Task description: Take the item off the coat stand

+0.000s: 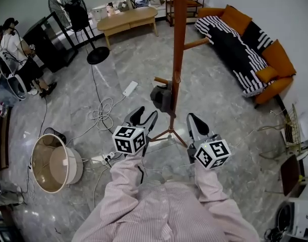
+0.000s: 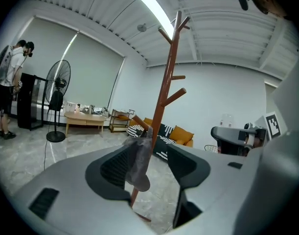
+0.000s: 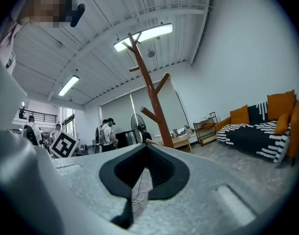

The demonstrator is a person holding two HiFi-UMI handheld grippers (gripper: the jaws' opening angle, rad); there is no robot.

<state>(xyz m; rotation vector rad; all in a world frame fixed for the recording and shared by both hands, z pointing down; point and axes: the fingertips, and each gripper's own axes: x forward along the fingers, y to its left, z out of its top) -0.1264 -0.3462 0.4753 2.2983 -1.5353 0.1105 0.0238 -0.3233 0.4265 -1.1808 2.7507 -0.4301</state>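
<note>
Pink-striped sleeves point(image 1: 143, 200) hold two grippers. Left gripper point(image 1: 146, 112) has its jaws wide apart, gripping nothing — the grey item point(image 1: 162, 97), hanging from a low peg of the coat stand point(image 1: 179, 44), shows between them. Right gripper point(image 1: 193, 118) has its jaws together, empty.

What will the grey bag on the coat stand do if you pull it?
Probably flop: the grey bag hangs limp from a low peg, sagging to a rounded bottom. It looks light; the thin coat stand stands upright under it. A hard sideways tug might tip that stand, so lifting seems safer.
</note>
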